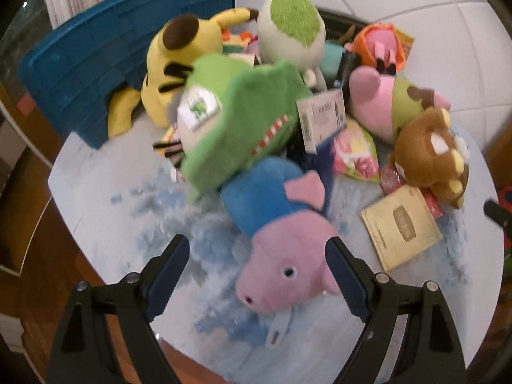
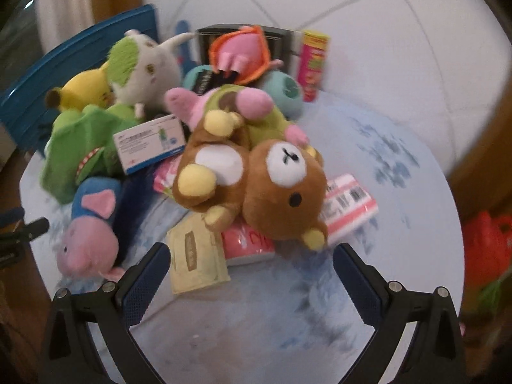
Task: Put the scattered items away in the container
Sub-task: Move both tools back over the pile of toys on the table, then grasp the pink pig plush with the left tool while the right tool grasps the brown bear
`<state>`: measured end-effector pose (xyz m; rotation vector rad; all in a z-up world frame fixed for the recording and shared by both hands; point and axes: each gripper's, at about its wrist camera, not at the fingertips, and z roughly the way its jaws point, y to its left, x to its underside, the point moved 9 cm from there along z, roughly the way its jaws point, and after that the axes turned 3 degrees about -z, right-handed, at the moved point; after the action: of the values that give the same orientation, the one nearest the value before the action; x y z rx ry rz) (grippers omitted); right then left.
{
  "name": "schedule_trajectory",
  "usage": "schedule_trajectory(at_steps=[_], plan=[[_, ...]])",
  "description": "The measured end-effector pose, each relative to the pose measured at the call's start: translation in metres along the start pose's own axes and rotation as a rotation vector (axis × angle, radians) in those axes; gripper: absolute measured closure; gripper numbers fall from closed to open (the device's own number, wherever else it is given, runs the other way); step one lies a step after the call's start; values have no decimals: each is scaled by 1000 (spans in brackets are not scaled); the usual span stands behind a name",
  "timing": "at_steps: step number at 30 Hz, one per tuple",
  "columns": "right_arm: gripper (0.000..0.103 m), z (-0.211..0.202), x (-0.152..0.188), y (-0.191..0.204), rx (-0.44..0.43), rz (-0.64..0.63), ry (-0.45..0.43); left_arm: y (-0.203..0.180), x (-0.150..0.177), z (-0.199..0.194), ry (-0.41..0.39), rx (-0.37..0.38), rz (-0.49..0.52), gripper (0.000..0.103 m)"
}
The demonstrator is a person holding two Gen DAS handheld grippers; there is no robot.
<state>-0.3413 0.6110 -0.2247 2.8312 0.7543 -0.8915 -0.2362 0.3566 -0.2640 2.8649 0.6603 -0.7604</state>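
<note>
A pile of plush toys and packets lies on a round pale-blue table (image 1: 105, 198). A blue crate (image 1: 96, 60) stands at the table's back left; it also shows in the right wrist view (image 2: 28, 96). My left gripper (image 1: 256, 265) is open, with its jaws either side of the head of a pink pig plush in a blue shirt (image 1: 281, 249). My right gripper (image 2: 249, 272) is open and empty, just in front of a brown bear plush (image 2: 256, 185). A green crocodile plush (image 1: 236, 121), a yellow striped plush (image 1: 172, 54) and a beige packet (image 1: 400, 224) lie in the pile.
A pink-and-yellow can (image 2: 313, 64) stands at the back of the table. A white-and-blue box (image 2: 150, 144), pink packets (image 2: 345, 208) and a teal ball (image 2: 284, 96) lie among the toys. A white tiled wall (image 2: 352, 16) is behind. Red items (image 2: 486, 246) sit off the right edge.
</note>
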Motion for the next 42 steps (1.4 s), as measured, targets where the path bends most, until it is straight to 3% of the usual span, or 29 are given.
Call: schedule_trajectory(at_steps=[8, 22, 32, 37, 42], plan=[[0, 14, -28, 13, -89, -101, -30, -8, 4, 19, 59, -45, -45, 16], [0, 35, -41, -23, -104, -95, -31, -24, 2, 68, 161, -91, -84, 16], [0, 68, -29, -91, -110, 122, 44, -35, 0, 113, 227, -128, -76, 16], [0, 98, -24, -75, -230, 108, 92, -33, 2, 116, 190, -137, -57, 15], [0, 109, -21, -46, -239, 85, 118, -22, 5, 105, 165, -128, -69, 23]])
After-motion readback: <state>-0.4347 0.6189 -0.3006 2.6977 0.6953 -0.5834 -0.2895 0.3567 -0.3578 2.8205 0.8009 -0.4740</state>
